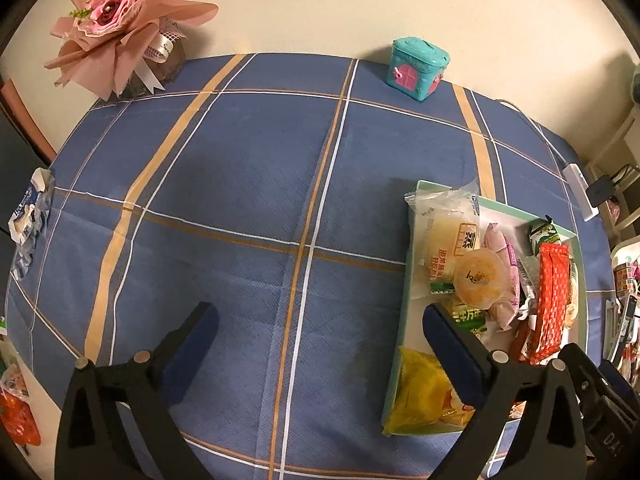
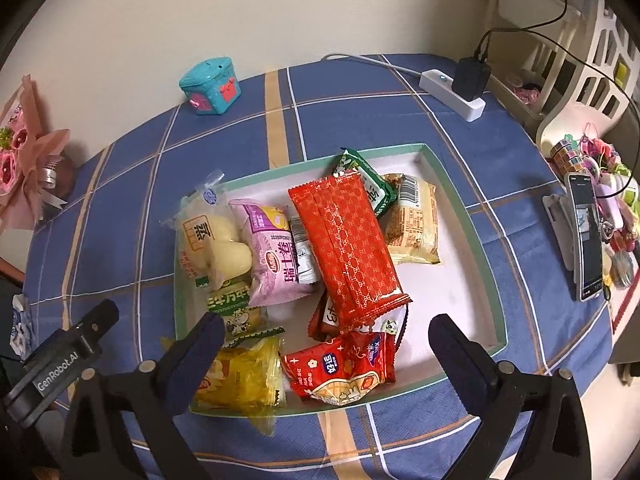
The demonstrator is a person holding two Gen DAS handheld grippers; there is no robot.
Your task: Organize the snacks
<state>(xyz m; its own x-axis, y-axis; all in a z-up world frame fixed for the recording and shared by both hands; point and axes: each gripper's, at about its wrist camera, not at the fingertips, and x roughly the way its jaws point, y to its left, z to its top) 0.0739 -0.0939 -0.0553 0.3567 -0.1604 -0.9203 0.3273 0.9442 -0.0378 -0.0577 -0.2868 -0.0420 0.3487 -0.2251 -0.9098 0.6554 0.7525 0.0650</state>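
The snacks lie heaped in a shallow green-rimmed tray [image 2: 460, 208] on the blue checked tablecloth [image 1: 240, 184], and the right gripper [image 2: 326, 330] hangs directly over the tray's near edge, jaws spread wide with nothing between them. Just beyond its fingertips lies the long red packet [image 2: 348, 248], its long axis running from far-left to near-right, so those jaws would have to straddle its short width. The left gripper [image 1: 316, 320], equally wide and empty, stands over bare cloth to the left of the tray, only its right finger overlapping the tray's near-left corner above the yellow bag [image 1: 420, 392]; the right hand is judged the nearer to most packets. The right wrist view shows the tray's bare white right half; the left wrist view alone shows an orange jelly cup [image 1: 478, 278] atop the pile.
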